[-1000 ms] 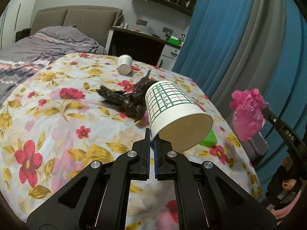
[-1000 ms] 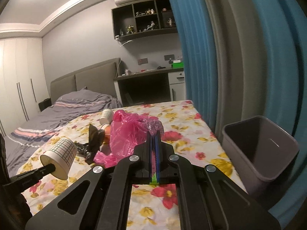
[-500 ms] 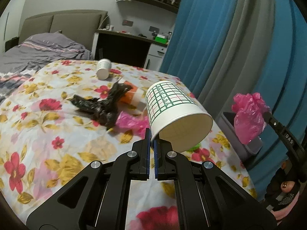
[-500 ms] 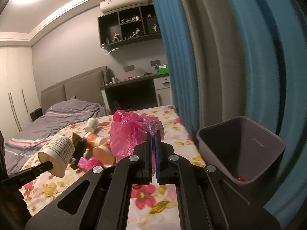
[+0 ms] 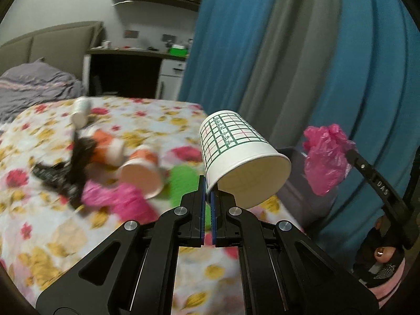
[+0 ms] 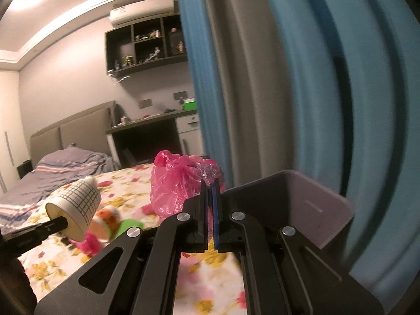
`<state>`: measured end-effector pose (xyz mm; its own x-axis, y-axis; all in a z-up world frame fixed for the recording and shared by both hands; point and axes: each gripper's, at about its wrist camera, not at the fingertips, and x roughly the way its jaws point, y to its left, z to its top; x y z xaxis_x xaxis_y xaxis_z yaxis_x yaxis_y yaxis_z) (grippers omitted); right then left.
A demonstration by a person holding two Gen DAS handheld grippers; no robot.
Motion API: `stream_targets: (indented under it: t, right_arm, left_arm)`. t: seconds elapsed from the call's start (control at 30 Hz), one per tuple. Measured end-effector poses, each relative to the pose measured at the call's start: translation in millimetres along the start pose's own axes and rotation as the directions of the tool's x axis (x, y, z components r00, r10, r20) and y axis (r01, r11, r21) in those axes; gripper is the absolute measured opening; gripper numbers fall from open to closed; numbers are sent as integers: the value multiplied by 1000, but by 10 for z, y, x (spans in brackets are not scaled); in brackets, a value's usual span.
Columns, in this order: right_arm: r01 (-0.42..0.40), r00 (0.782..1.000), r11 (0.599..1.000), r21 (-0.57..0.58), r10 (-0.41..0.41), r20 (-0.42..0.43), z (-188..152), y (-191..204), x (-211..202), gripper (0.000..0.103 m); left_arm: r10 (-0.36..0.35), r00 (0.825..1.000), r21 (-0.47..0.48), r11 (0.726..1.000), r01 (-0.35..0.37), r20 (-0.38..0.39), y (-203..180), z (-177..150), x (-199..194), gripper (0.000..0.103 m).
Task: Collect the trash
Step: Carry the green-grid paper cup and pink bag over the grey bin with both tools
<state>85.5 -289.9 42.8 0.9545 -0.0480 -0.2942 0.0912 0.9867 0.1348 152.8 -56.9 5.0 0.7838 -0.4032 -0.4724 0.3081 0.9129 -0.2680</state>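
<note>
My left gripper (image 5: 208, 183) is shut on the rim of a white paper cup with a green grid (image 5: 236, 152), held above the flowered bed; the cup also shows in the right wrist view (image 6: 76, 207). My right gripper (image 6: 209, 186) is shut on a crumpled pink plastic bag (image 6: 176, 181), held just left of the grey trash bin (image 6: 309, 204). In the left wrist view the pink bag (image 5: 325, 155) hangs over the bin (image 5: 302, 183).
On the flowered bedspread (image 5: 39, 225) lie orange paper cups (image 5: 141, 173), a white cup (image 5: 80, 109), a black bag (image 5: 68, 173), pink plastic (image 5: 118, 197) and a green item (image 5: 183, 181). Blue and grey curtains (image 5: 288, 52) stand behind the bin.
Both grippers have swung right toward the bin with their loads. The bin now looms larger and closer in the right wrist view, and the pink bag sits nearer its rim.
</note>
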Motion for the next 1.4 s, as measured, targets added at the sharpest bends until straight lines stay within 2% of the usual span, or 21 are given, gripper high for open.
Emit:
stream_targets:
  t: [0.17,0.27,0.47,0.63,0.87,1.4]
  right_arm:
    - [72,997,997,24,-73,14,63,-282,85,4]
    - [122,992,992,23,-123,15,70,-427,135,4]
    - [205,979,978,30,-205,-1,22,-715,245,4]
    - [249,968,967,48,-248,-26,-53,-903,317,4]
    - [257,966,965,54,-255,-50,-124,-1013,403,4]
    - [260,963,964,50,-255,-89,-151,-1037,525,4]
  left_arm:
    - [-76,997,56,995,77,-12,-425,154,321,2]
    - [-138,990,74,987,141,-36,-702,245,581,2]
    - [-201,975,126,969,213,-98,-1178,246,1061,2]
    - [-223,964,137,960,243,-147,-1411,160,1382,2]
    - [-218,956,149,957,248,-196,-1584,63,1687,2]
    - [-220,940,132,957,260,-260,-1675,-17,1984,2]
